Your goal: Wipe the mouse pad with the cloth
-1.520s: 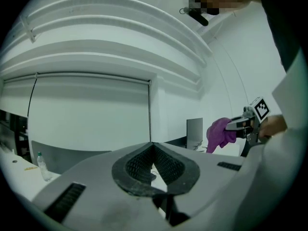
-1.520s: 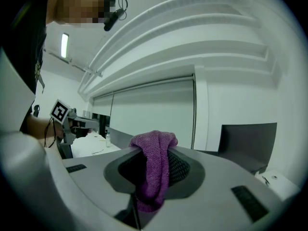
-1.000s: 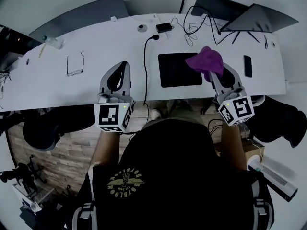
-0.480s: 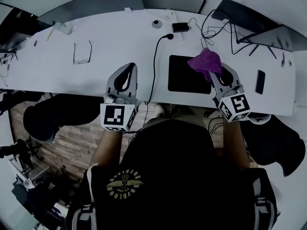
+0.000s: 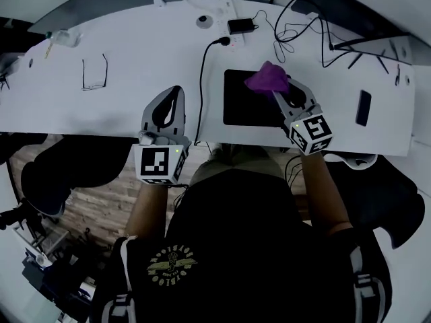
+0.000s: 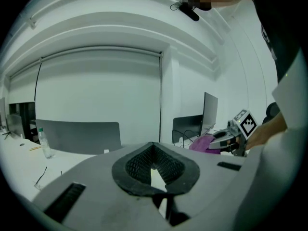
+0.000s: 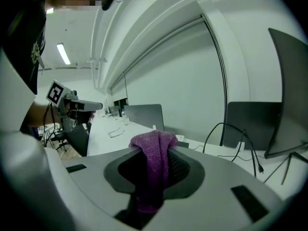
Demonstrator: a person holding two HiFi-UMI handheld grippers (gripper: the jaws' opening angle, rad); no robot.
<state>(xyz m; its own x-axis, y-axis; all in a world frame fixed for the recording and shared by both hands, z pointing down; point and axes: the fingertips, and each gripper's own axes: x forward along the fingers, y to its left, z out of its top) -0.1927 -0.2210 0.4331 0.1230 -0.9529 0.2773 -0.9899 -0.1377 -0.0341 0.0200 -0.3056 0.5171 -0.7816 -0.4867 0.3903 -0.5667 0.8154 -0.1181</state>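
Right gripper [image 5: 279, 91] pinches a nubby purple cloth [image 5: 265, 78] over the flat black rectangular mouse pad [image 5: 244, 110]; left gripper [image 5: 173, 90] closed, empty.

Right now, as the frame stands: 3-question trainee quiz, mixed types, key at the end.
1. True or false: the left gripper is shut on the cloth.
2. In the head view, the cloth overlaps which item? A) a keyboard B) the mouse pad C) a plate
3. Short answer: what runs across the desk between the left gripper and the mouse pad?
Key: 1. False: the right gripper holds it; the left gripper's jaws are together with nothing between them. 2. B, at the pad's far right corner. 3. A black cable.
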